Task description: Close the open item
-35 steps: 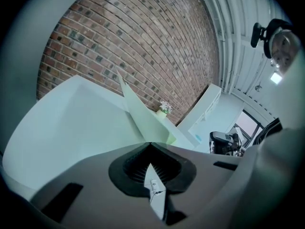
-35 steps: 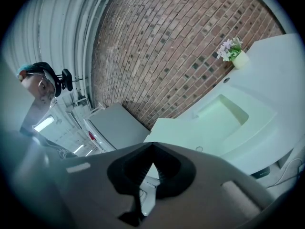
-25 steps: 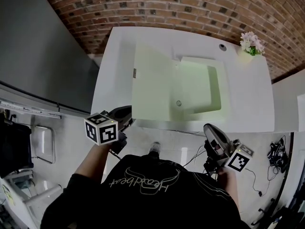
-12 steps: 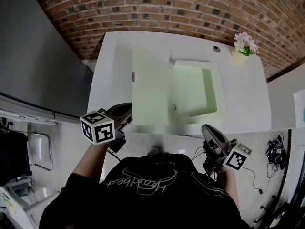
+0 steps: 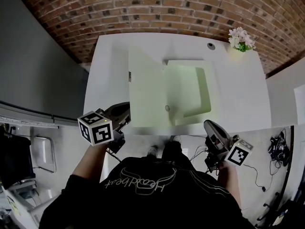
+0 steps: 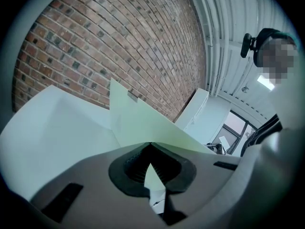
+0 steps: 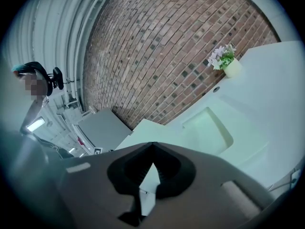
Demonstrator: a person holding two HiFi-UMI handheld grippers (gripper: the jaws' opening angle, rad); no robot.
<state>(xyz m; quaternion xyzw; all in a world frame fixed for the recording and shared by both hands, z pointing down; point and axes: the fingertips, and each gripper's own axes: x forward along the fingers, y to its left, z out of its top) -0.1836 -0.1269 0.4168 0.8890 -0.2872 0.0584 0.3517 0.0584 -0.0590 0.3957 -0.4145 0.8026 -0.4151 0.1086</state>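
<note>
A white counter (image 5: 238,97) holds a pale green lid (image 5: 145,87) that stands raised on edge, left of a shallow square recess (image 5: 190,92). The lid (image 6: 138,123) rises as a thin pale sheet ahead in the left gripper view. The recess (image 7: 207,125) shows in the right gripper view. My left gripper (image 5: 121,112) hovers at the counter's near left edge, shut and empty, just short of the lid's near corner. My right gripper (image 5: 213,130) hangs off the counter's front edge, below the recess, also shut on nothing.
A small pot of flowers (image 5: 239,39) and a round hole (image 5: 210,46) sit at the counter's far right. A brick wall (image 5: 167,6) runs behind it. A grey panel (image 5: 38,70) stands to the left. Cables (image 5: 279,144) lie on the floor at right.
The counter has slid slightly up and left in the head view. Both grippers stay near the person's body, shut. The lid still stands raised.
</note>
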